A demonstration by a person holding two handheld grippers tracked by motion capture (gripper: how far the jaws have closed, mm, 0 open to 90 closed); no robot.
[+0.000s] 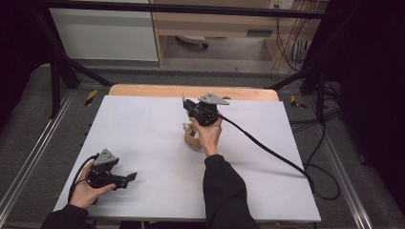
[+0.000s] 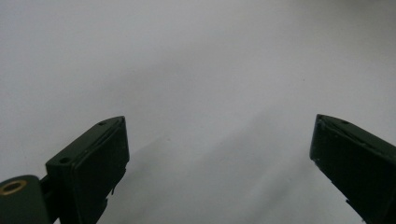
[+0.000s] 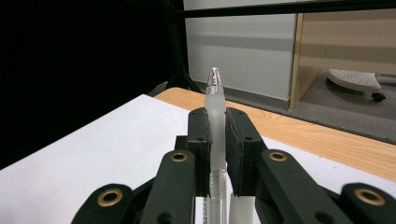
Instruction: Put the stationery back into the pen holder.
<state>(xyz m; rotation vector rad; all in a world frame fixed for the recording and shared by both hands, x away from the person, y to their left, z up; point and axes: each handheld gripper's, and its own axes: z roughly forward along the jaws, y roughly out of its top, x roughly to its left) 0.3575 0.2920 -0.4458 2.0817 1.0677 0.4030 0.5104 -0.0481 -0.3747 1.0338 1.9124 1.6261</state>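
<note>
Pen (image 3: 215, 116) stands clamped between the two black jaws of your right claw (image 3: 215, 116), a clear, frosted barrel with its rounded tip poking up past the pads and its ribbed section showing below them in the right gripper view. The jaws are drawn in close on either side of the barrel and press against it. In the high view your right hand (image 1: 208, 135) is raised over the middle of the white table (image 1: 143, 138), wrist bent back, holding the right claw (image 1: 188, 106) so that its jaws point away from you and a little to the left; the grey three-cornered plate (image 1: 213, 99) sits on top and the cable (image 1: 272, 150) runs off to the right across the table. A small tan wooden object (image 1: 190, 137) rests on the table just under that hand; what it is you cannot tell from here.

Your left hand (image 1: 85, 191) lies low at the near left corner of the table, gripping the left claw (image 1: 130, 177) almost level, jaws aimed to the right. In the left gripper view its jaws stand wide apart, nothing but bare white table between them.
</note>
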